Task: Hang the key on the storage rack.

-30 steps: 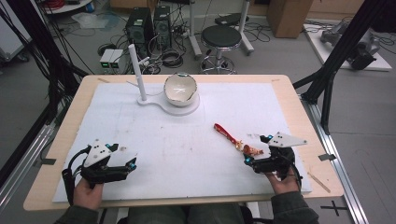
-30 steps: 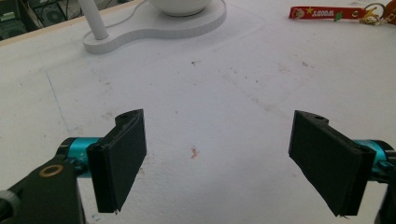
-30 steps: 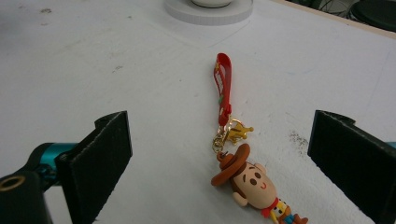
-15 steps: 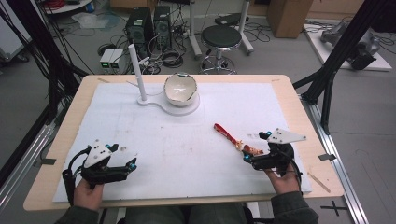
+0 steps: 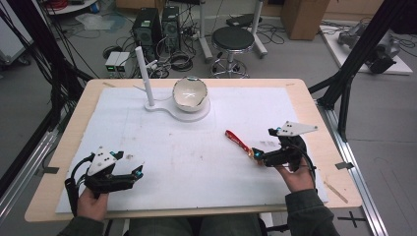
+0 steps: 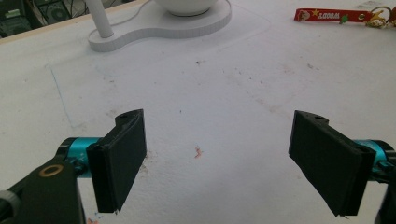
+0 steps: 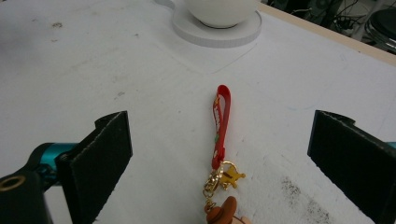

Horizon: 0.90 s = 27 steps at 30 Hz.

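Keychain [image 7: 220, 128]: lying flat on the mat, lower centre of frame, ungrasped. Right gripper [image 7: 219, 158]: jaws wide apart, straddling it. Left gripper [image 6: 219, 163]: jaws apart, idle. Pickup judged not yet begun.

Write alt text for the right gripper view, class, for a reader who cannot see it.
A red strap keychain with a gold star charm lies flat on the white table cover, between the right gripper's two wide-open black fingers. Beyond it, a white bowl sits on a round white base.
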Tool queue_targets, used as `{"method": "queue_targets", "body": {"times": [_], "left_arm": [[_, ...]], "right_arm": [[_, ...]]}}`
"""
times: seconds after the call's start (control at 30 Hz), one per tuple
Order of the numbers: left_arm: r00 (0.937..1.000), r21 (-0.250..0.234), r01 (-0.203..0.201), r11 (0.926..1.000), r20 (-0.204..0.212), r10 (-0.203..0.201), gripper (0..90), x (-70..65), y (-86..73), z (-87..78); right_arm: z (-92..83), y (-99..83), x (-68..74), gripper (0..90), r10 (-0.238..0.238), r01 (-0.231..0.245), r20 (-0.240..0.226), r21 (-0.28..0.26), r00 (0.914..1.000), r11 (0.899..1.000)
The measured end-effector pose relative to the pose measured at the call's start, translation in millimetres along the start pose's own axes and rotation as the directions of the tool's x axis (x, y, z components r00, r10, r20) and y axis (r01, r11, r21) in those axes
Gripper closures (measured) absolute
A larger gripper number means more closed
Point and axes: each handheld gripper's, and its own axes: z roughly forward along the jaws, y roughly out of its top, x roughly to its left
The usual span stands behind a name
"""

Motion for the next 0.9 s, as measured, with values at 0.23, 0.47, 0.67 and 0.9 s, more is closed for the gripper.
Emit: {"method": "queue_targets", "body": {"times": [0.23,0.47,0.67,0.9], "left_arm": [[1.0000,-0.004,0.000,1.0000,-0.004,0.000,19.5,-0.1,0.5,0.6],[1.0000,-0.006,0.000,1.0000,0.000,0.000,19.5,0.7,0.9,2.3],[1.0000,-0.005,0.003,1.0000,0.003,-0.003,19.6,1.3,1.1,2.8],[1.0000,-0.005,0.001,1.0000,-0.002,-0.001,19.5,1.9,1.1,2.0]], "right_arm": [[8.7,13.1,-5.1,5.4,0.002,-0.002,0.014,0.007,0.9999,1.000],[20.2,26.7,-7.5,5.5,0.002,-0.002,0.000,0.034,1.0000,0.999],[31.9,30.9,-10.7,8.5,0.021,-0.020,-0.005,0.066,0.9998,0.998],[46.6,26.2,-10.7,19.1,0.020,-0.019,-0.014,0.115,0.9997,0.993]]}}
